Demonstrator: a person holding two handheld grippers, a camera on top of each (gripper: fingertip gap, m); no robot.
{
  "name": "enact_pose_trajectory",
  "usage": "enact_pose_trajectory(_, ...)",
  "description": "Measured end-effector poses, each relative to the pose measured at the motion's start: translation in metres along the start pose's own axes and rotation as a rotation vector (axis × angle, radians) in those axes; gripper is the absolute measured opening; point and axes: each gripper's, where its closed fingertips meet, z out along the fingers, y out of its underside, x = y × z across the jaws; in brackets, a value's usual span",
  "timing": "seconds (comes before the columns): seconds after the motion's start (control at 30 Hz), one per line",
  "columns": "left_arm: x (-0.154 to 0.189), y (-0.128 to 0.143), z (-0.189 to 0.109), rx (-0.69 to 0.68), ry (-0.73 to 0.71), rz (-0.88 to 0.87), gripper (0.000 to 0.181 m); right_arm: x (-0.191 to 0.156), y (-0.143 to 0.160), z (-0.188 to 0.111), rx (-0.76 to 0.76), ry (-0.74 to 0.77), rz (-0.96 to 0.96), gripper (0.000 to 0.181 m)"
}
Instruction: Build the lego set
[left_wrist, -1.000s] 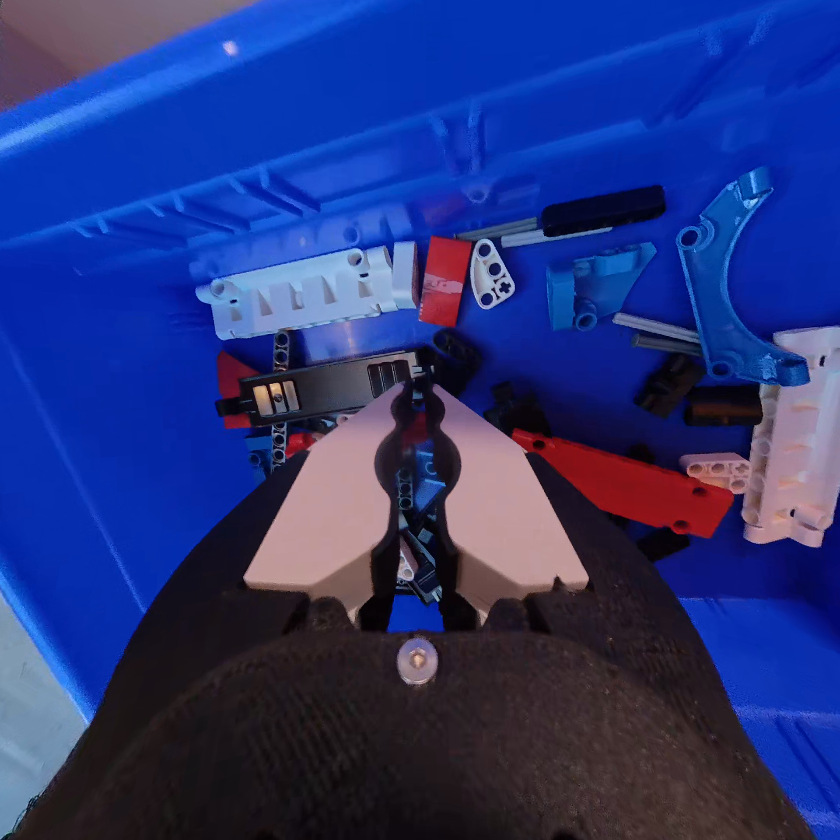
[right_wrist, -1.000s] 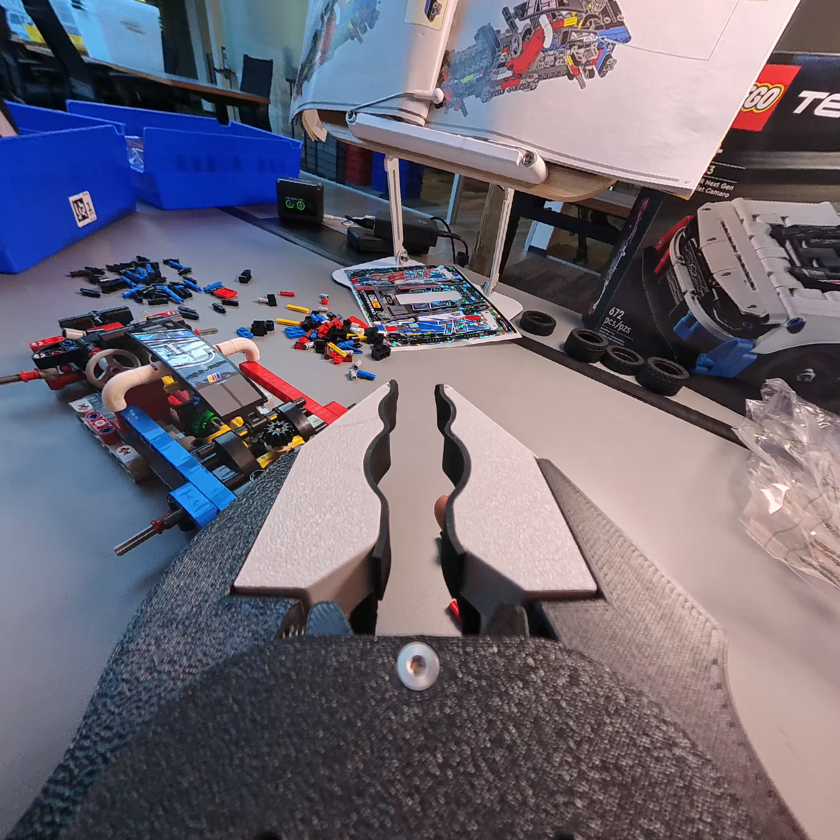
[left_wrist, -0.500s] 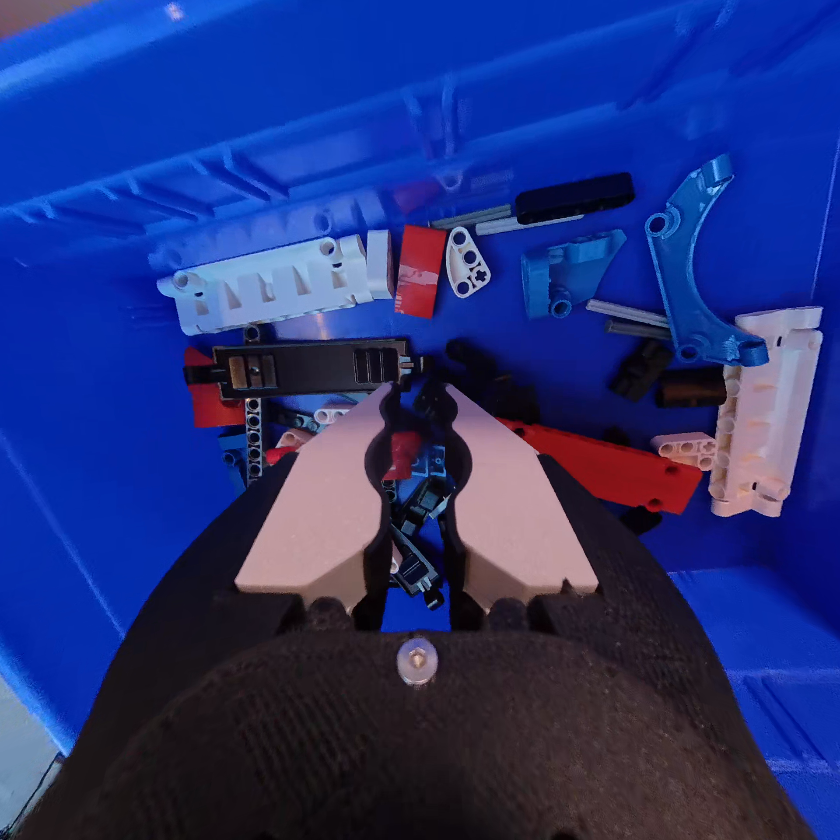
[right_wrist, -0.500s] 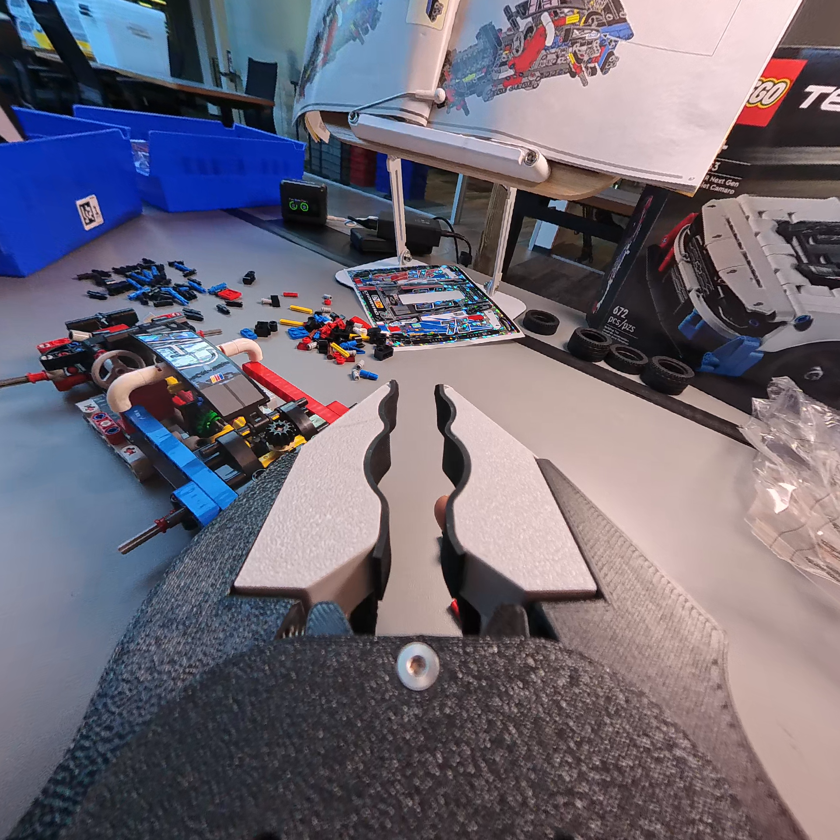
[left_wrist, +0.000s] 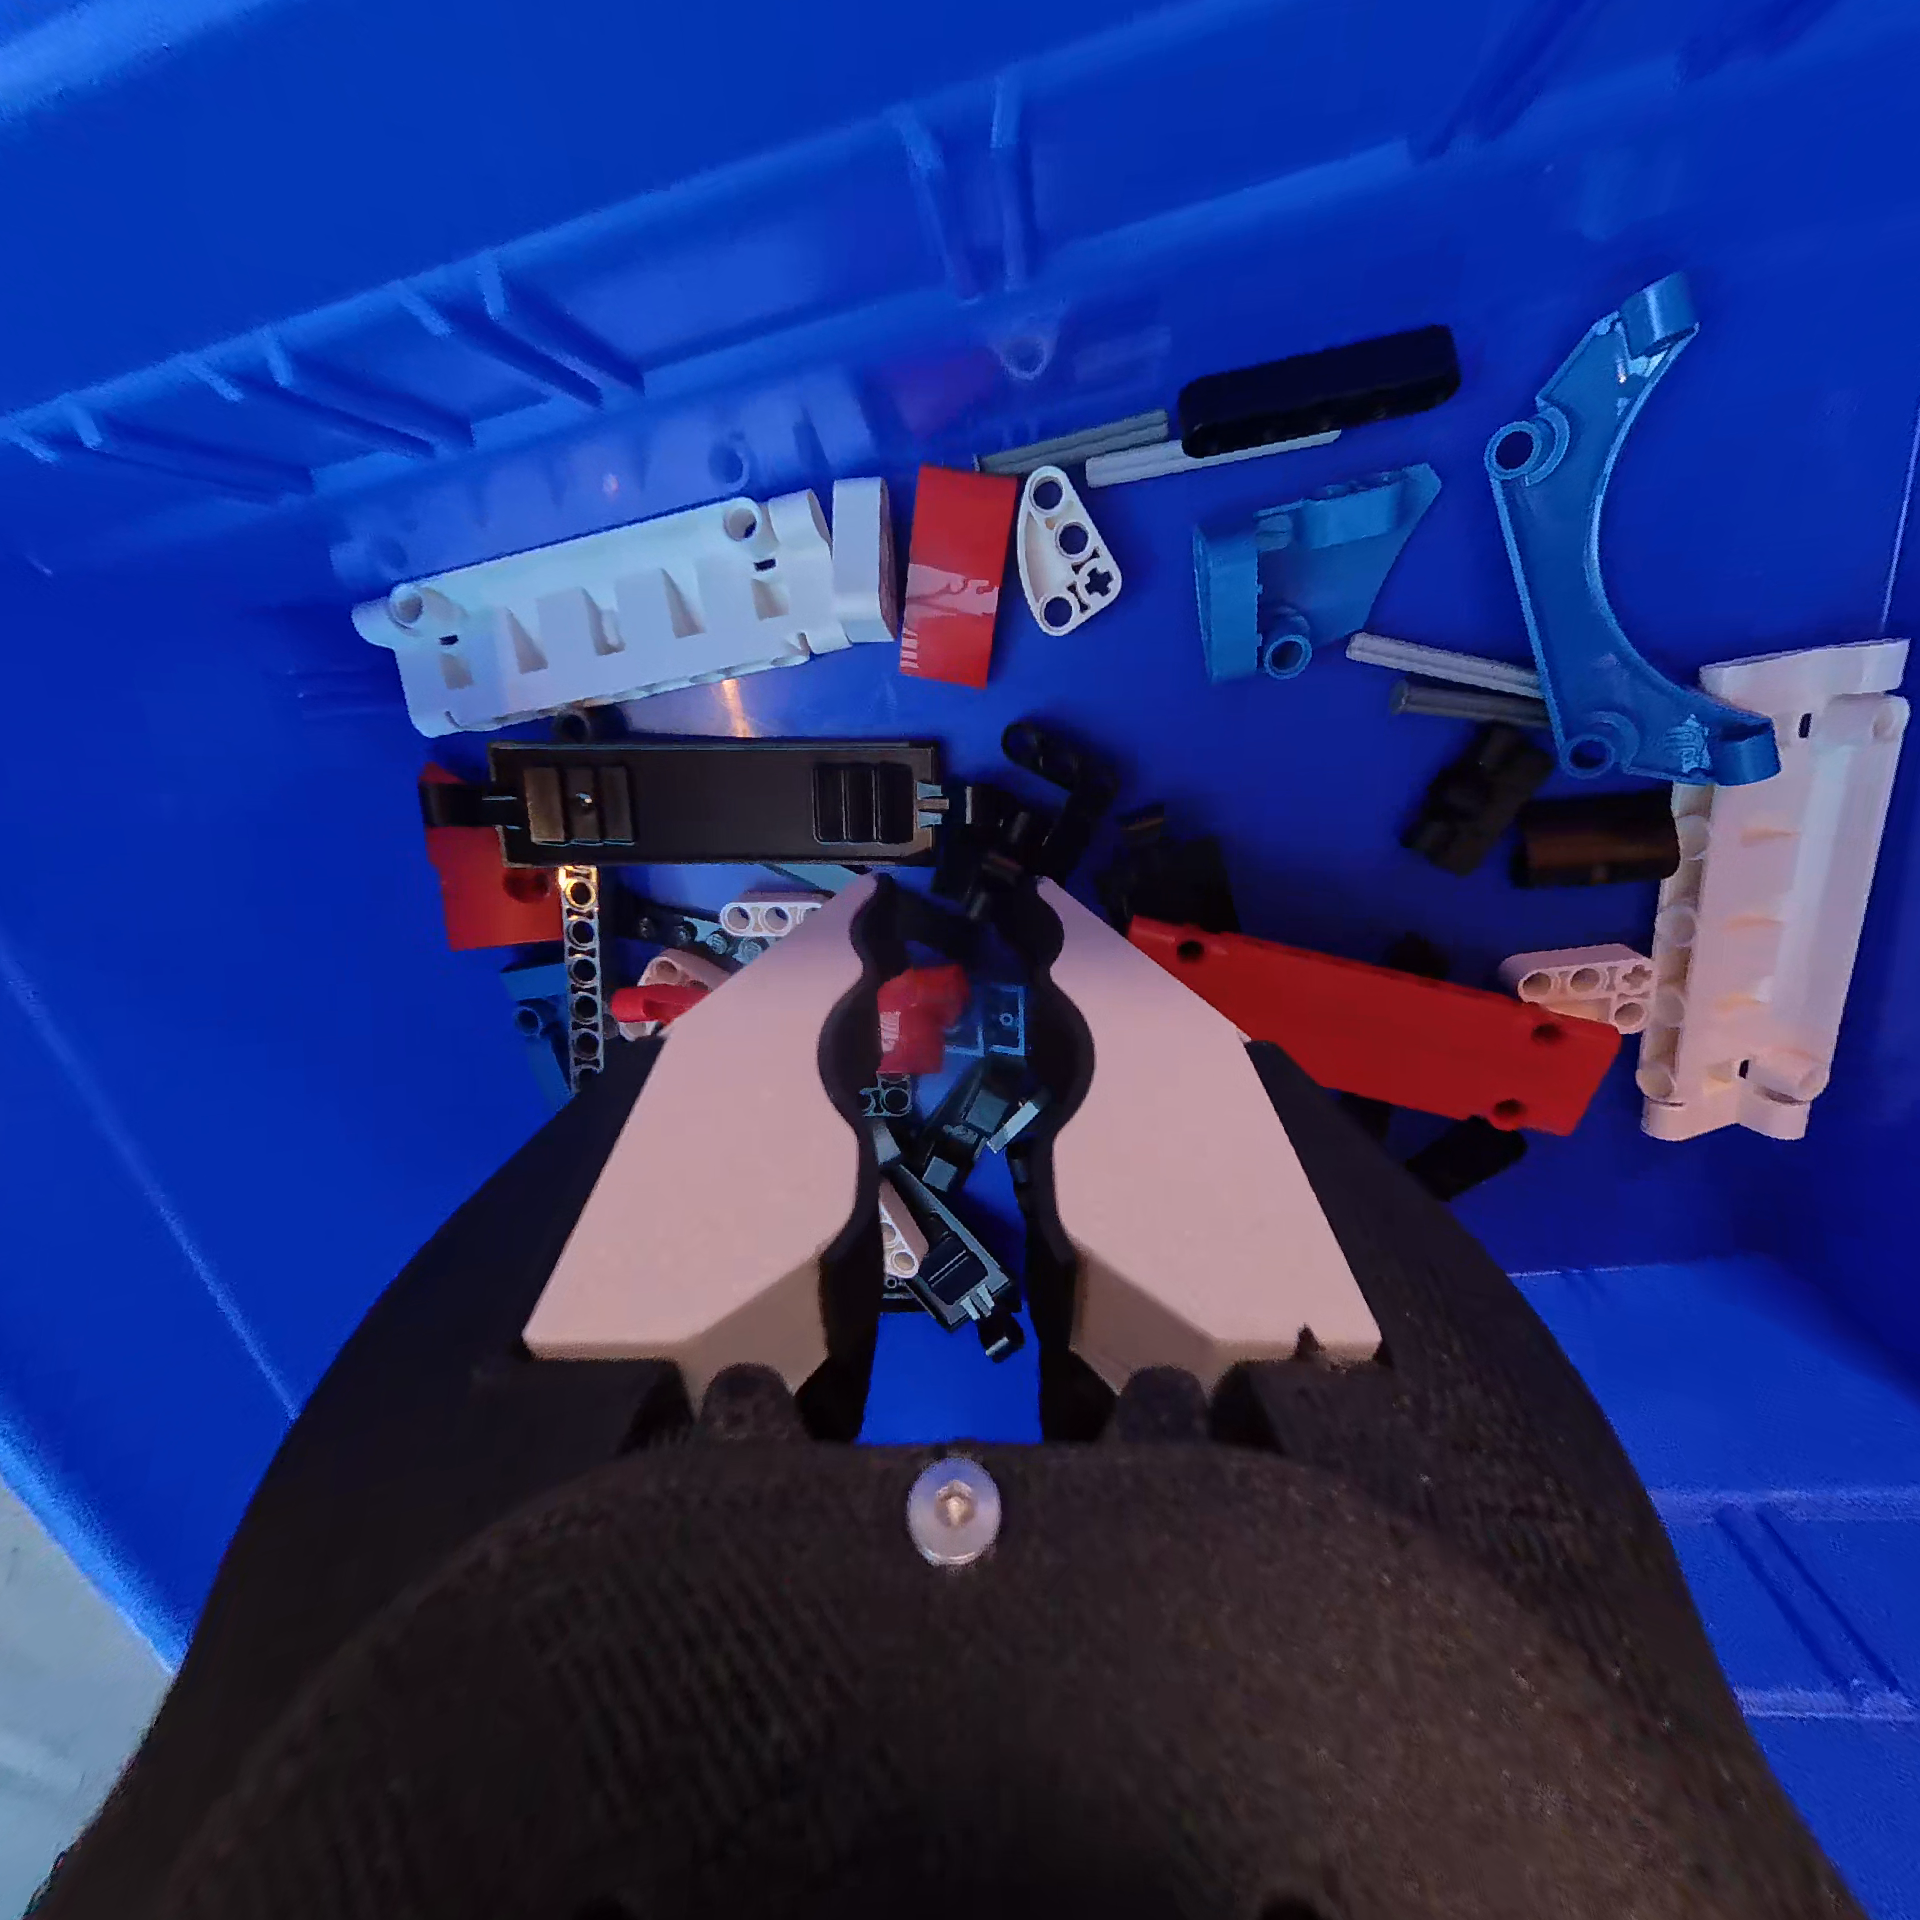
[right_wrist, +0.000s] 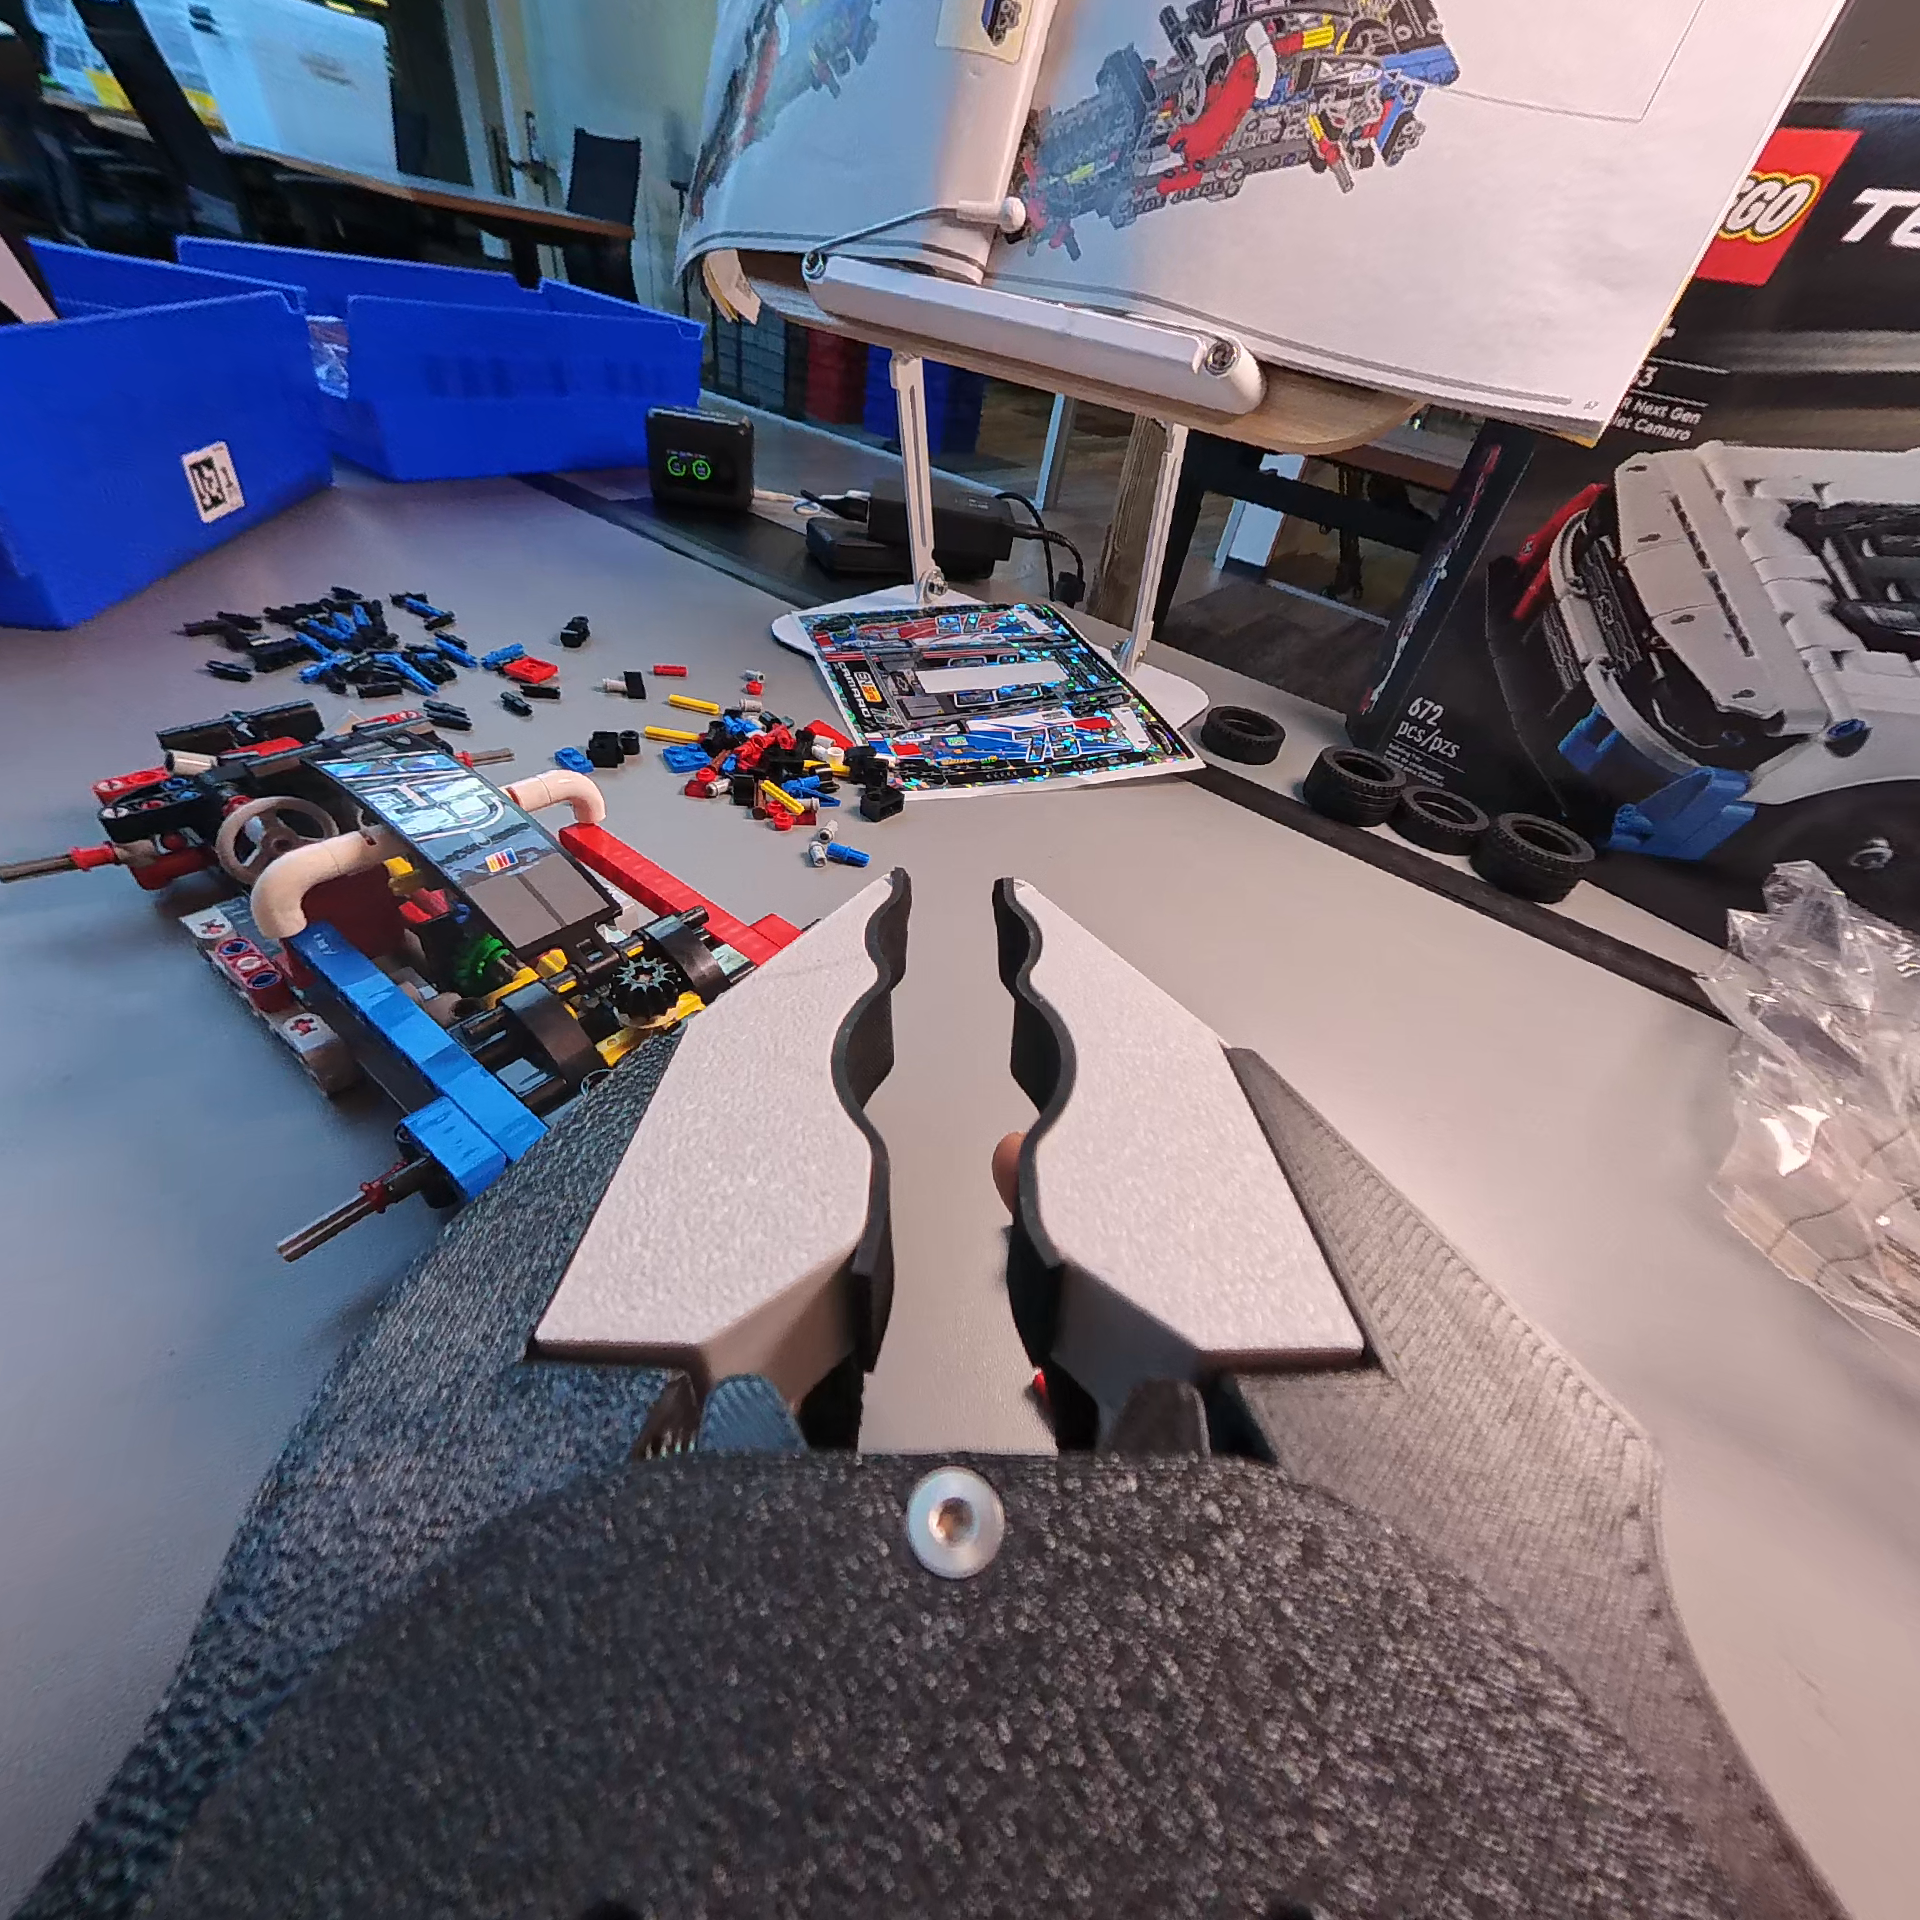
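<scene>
My left gripper (left_wrist: 956, 894) is inside a blue bin (left_wrist: 623, 208), jaws open, tips just above a heap of small black pieces (left_wrist: 1039, 810). A small red piece (left_wrist: 914, 1018) and dark pieces lie under the gap between the fingers. A long black plate (left_wrist: 717, 805) lies just left of the tips, a long red panel (left_wrist: 1371, 1018) just right. My right gripper (right_wrist: 951, 883) is open a little and empty, low over the grey table (right_wrist: 1299, 987). The partly built car chassis (right_wrist: 416, 914) lies left of it.
The bin also holds two white panels (left_wrist: 613, 623) (left_wrist: 1766, 914), a blue arch (left_wrist: 1600, 582), a red tile (left_wrist: 956, 571) and a black beam (left_wrist: 1320, 400). On the table: loose small pieces (right_wrist: 769, 758), sticker sheet (right_wrist: 987, 696), booklet stand (right_wrist: 1039, 332), tyres (right_wrist: 1444, 810), set box (right_wrist: 1714, 623), plastic bag (right_wrist: 1829, 1091), blue bins (right_wrist: 135, 447). The tips of one gripper are about 60 cm away from the tips of the other.
My left gripper's jaws have opened from nearly shut to open over the heap in the bin. The right gripper has barely moved.
</scene>
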Motion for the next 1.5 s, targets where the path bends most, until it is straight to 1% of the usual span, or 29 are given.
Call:
enact_pose_trajectory(0.03,0.0,0.001,0.0,-0.001,0.002,0.0,0.022,0.0,0.0,0.0,0.0,0.0,0.002,0.015)
enact_pose_trajectory(0.13,0.003,0.002,0.0,0.005,0.013,-0.004,0.019,0.0,0.0,0.0,-0.001,-0.002,0.004,0.015)
enact_pose_trajectory(0.23,0.016,0.0,-0.001,0.012,0.063,0.01,0.019,-0.001,0.0,0.0,-0.002,-0.004,0.0,0.015)
enact_pose_trajectory(0.27,0.02,-0.002,-0.002,0.014,0.073,0.023,0.026,-0.001,0.0,0.0,-0.002,-0.005,0.001,0.015)
enact_pose_trajectory(0.33,0.023,-0.001,-0.002,0.004,0.059,0.051,0.031,-0.001,0.0,0.0,-0.001,-0.005,0.002,0.015)
enact_pose_trajectory(0.47,0.01,-0.007,-0.008,0.065,0.01,0.005,0.023,-0.001,0.001,0.001,-0.003,-0.009,0.004,0.015)
enact_pose_trajectory(0.57,0.002,0.0,-0.004,0.036,-0.006,-0.007,0.019,-0.001,0.0,0.0,-0.002,-0.007,0.002,0.015)
enact_pose_trajectory(0.73,0.006,-0.001,0.002,-0.003,0.006,0.028,0.017,0.001,0.0,-0.001,-0.001,-0.002,0.004,0.015)
enact_pose_trajectory(0.77,0.006,0.002,0.005,-0.023,0.008,0.033,0.015,0.0,0.0,-0.001,-0.002,-0.002,0.004,0.015)
enact_pose_trajectory(0.87,0.011,-0.001,0.008,-0.011,0.032,0.028,0.007,0.0,0.001,0.0,-0.005,-0.005,0.004,0.015)
enact_pose_trajectory(1.13,0.016,0.0,0.006,-0.021,0.037,0.028,0.005,0.001,0.0,-0.002,0.0,-0.002,-0.002,0.015)
enact_pose_trajectory(1.23,0.018,-0.003,0.001,0.002,0.033,0.02,0.005,0.002,-0.002,-0.004,0.007,0.002,0.001,0.015)
enact_pose_trajectory(1.5,0.02,-0.014,-0.027,0.081,-0.016,0.021,0.005,0.0,-0.003,-0.004,0.011,-0.01,-0.005,0.015)
